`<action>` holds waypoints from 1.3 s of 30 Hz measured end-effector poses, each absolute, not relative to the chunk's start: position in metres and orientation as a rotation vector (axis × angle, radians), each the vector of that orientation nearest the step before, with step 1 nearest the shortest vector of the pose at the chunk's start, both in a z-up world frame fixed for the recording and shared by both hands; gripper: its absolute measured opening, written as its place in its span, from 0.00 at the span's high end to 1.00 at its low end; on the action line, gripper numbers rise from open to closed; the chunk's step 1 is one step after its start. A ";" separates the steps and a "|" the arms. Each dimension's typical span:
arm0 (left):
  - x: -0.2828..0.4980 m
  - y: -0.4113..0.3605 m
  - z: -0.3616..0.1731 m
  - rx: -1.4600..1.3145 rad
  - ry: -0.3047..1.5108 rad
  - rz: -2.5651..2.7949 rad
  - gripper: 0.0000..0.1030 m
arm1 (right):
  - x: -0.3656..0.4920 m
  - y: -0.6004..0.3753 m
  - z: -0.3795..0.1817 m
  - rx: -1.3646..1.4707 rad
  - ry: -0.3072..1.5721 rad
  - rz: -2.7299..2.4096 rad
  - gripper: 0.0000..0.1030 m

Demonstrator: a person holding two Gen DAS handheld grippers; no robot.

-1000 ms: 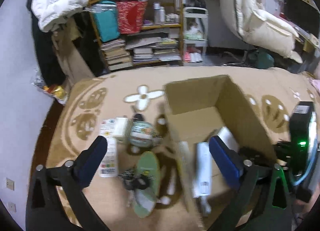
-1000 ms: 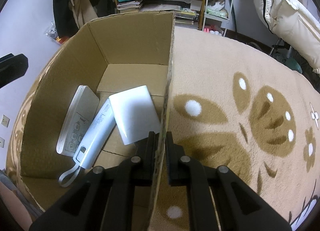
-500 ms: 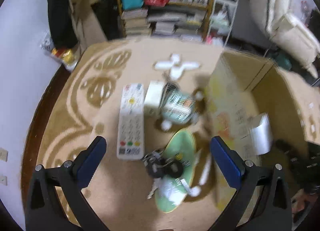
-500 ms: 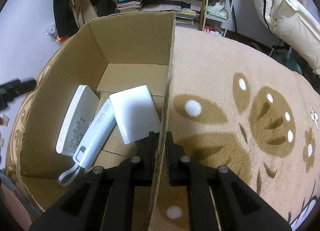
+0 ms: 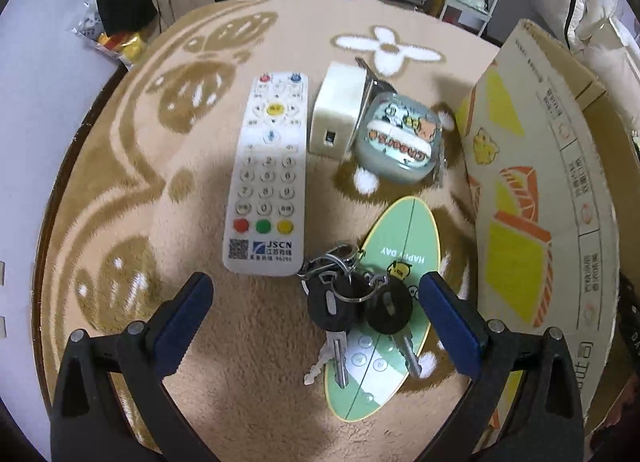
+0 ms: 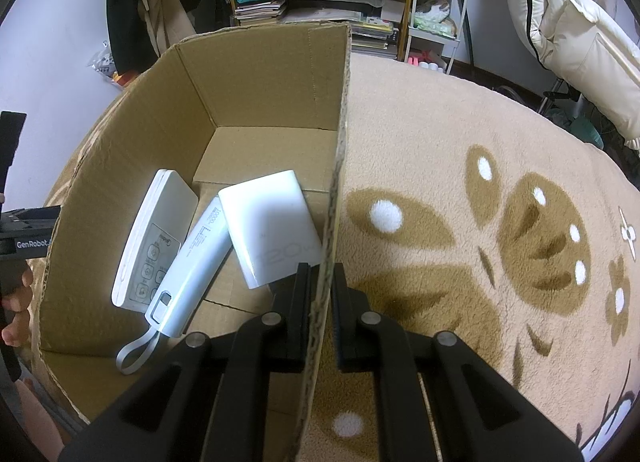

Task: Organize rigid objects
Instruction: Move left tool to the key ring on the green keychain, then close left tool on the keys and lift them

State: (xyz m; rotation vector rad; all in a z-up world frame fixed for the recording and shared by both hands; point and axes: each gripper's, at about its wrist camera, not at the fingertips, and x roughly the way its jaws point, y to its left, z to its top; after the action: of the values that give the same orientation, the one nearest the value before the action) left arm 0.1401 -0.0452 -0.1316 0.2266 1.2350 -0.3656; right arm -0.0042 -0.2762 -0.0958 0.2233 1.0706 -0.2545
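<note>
Cardboard box wall (image 6: 340, 165) pinched by right fingers (image 6: 298, 302); left fingers (image 5: 184, 312) wide apart.

"JSCN" on white remote (image 5: 267, 177); "HAPPY DAY" on green oval card (image 5: 394, 262); "GenRobot" on left claw body (image 6: 24, 240).

Our left gripper (image 5: 316, 302) has swung away from the cardboard box (image 5: 532, 197) and come down over the loose things beside it. Its spread fingers now straddle the bunch of keys (image 5: 352, 306) on the green oval card (image 5: 396, 262), with the box off to their right.
</note>
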 end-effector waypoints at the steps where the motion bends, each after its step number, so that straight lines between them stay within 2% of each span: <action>1: 0.140 -0.045 -0.133 0.232 1.236 -0.362 0.02 | -0.004 -0.276 -0.096 0.224 1.071 -0.255 0.90; 13: 0.143 -0.047 -0.151 0.233 1.286 -0.365 0.04 | -0.004 -0.275 -0.096 0.222 1.071 -0.255 0.90; 14: 0.144 -0.046 -0.153 0.218 1.298 -0.381 0.10 | -0.004 -0.275 -0.096 0.221 1.071 -0.255 0.90; 16: 0.144 -0.046 -0.152 0.212 1.309 -0.400 0.16 | -0.004 -0.275 -0.096 0.222 1.071 -0.256 0.90; 17: 0.144 -0.047 -0.150 0.216 1.306 -0.412 0.24 | -0.004 -0.275 -0.096 0.223 1.071 -0.256 0.90; 18: 0.145 -0.046 -0.149 0.206 1.306 -0.425 0.37 | -0.004 -0.275 -0.096 0.222 1.072 -0.255 0.90; 19: 0.146 -0.045 -0.148 0.187 1.310 -0.436 0.43 | -0.004 -0.275 -0.096 0.221 1.072 -0.255 0.90; 20: 0.148 -0.044 -0.148 0.165 1.317 -0.441 0.53 | -0.004 -0.275 -0.096 0.221 1.071 -0.255 0.90; 21: 0.149 -0.043 -0.148 0.146 1.324 -0.445 0.57 | -0.004 -0.275 -0.096 0.221 1.071 -0.255 0.90; 26: 0.151 -0.044 -0.146 0.172 1.322 -0.439 0.59 | -0.004 -0.275 -0.096 0.221 1.072 -0.255 0.90; 31: 0.143 -0.053 -0.137 0.245 1.294 -0.426 0.69 | -0.004 -0.275 -0.096 0.221 1.071 -0.255 0.90; 32: 0.140 -0.055 -0.135 0.254 1.286 -0.432 0.75 | -0.004 -0.275 -0.096 0.221 1.071 -0.255 0.90; 33: 0.138 -0.056 -0.133 0.263 1.275 -0.430 0.77 | -0.004 -0.275 -0.096 0.221 1.071 -0.255 0.90; 39: 0.133 -0.059 -0.128 0.281 1.246 -0.422 0.78 | -0.004 -0.274 -0.096 0.221 1.072 -0.256 0.90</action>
State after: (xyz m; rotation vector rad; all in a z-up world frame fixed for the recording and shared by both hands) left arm 0.1332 -0.0589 -0.1278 0.2812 1.2463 -0.4219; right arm -0.0036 -0.2742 -0.0956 0.2214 1.0717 -0.2556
